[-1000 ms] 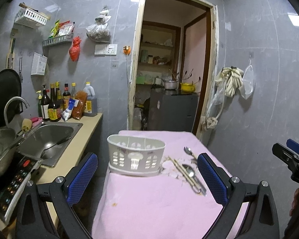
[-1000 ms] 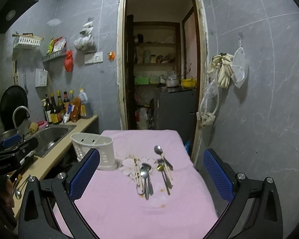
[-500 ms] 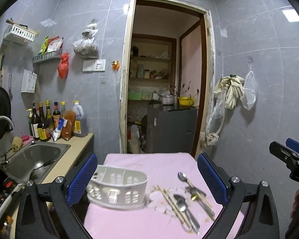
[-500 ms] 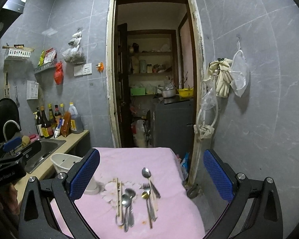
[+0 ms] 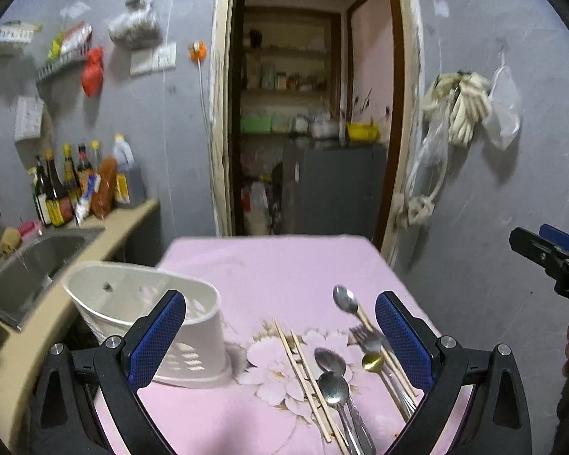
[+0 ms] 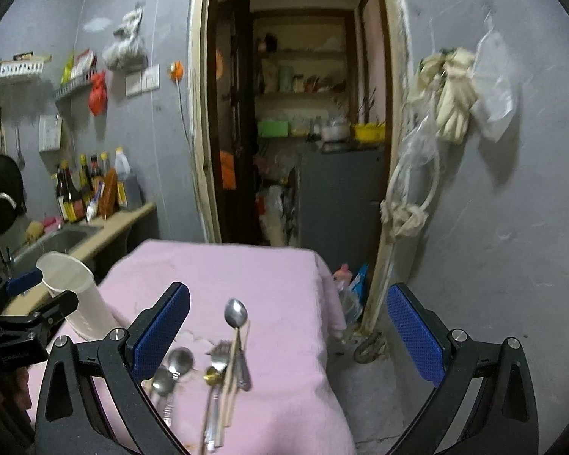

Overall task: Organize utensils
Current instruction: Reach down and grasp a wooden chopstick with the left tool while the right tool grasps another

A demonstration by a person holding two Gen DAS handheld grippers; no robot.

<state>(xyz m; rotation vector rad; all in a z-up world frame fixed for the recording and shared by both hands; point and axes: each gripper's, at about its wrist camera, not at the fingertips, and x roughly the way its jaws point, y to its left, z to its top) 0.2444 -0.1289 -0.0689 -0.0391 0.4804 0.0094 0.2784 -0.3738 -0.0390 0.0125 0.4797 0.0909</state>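
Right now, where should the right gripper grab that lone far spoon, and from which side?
Hedged: take the spoon by its handle just below the bowl, coming from above with the right gripper jaws across the handle. It lies flat on the pink cloth, lower handle crowded by the fork.

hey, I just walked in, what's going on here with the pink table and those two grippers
A person is holding a gripper in each hand above a table with a pink cloth, apparently about to sort utensils. Both the left gripper and the right gripper are open and hold nothing. Spoons, a fork and chopsticks lie loose on the cloth. A white utensil holder stands empty, as far as can be seen, at the table's left edge. Nothing has gone into it yet.
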